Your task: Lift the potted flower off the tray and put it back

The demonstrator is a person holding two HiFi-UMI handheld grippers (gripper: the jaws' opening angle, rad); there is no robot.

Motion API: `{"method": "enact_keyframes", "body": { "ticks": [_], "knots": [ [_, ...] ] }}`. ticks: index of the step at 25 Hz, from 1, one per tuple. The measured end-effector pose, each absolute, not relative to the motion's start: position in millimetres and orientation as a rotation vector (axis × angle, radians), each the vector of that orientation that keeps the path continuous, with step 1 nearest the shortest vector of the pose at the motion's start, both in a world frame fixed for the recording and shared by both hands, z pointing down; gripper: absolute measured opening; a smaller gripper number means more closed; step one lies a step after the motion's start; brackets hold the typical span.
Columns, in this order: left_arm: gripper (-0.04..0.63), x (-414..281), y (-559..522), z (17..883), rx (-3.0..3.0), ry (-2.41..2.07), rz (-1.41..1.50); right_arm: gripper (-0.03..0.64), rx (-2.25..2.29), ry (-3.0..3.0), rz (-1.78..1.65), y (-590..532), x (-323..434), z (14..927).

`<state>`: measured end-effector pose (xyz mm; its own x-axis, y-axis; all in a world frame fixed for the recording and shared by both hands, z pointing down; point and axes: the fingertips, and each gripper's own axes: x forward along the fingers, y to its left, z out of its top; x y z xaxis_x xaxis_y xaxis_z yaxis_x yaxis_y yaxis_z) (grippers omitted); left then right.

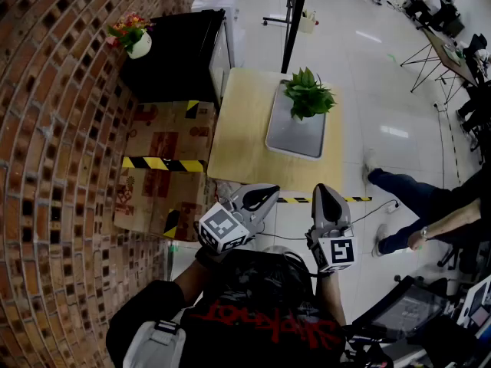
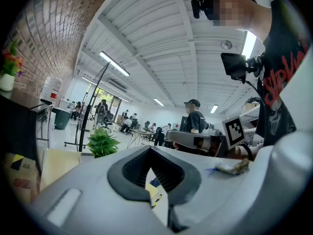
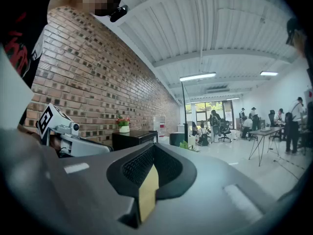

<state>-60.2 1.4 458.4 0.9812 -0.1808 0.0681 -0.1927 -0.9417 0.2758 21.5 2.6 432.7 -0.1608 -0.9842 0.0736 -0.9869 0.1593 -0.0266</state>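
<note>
The potted flower (image 1: 308, 94), a leafy green plant, stands at the far end of a grey tray (image 1: 295, 139) on the light wooden table (image 1: 238, 148). It also shows small in the left gripper view as a plant (image 2: 101, 142) and in the right gripper view as a plant (image 3: 188, 146). Both grippers are held level near the person's chest, well short of the table. The left gripper (image 1: 265, 196) (image 2: 150, 149) is shut with nothing in it. The right gripper (image 1: 322, 193) (image 3: 154, 147) is likewise shut and empty.
A brick wall runs along the left. A black cabinet (image 1: 175, 56) beyond the table carries a second flower pot (image 1: 132, 37) with red blooms. Cardboard boxes (image 1: 161, 167) with hazard tape lie left of the table. A seated person's legs (image 1: 414, 202) are at right.
</note>
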Motion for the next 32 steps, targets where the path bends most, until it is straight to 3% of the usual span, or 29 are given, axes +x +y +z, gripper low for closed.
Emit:
{"method": "enact_keyframes", "body": {
  "ticks": [6,11,15,18,26,32],
  "knots": [
    [0.000,-54,-63,465,2.819,-0.344,0.066,0.016,1.949,-2.435,0.140,-55,34,449],
    [0.000,-47,-104,476,2.781,-0.433,0.111,0.256,1.949,-2.376,0.206,-112,82,495],
    [0.000,-37,-131,471,2.764,-0.555,0.139,0.419,1.780,-2.283,0.256,-166,123,580],
    [0.000,-26,-151,464,2.714,-0.677,0.174,0.590,1.691,-2.265,0.446,-212,149,654],
    [0.000,30,-181,464,2.734,-0.793,0.379,0.594,1.625,-2.205,0.635,-344,184,783],
    [0.000,38,-188,488,2.683,-0.856,0.558,0.570,1.562,-2.287,0.525,-419,163,779]
  ]
}}
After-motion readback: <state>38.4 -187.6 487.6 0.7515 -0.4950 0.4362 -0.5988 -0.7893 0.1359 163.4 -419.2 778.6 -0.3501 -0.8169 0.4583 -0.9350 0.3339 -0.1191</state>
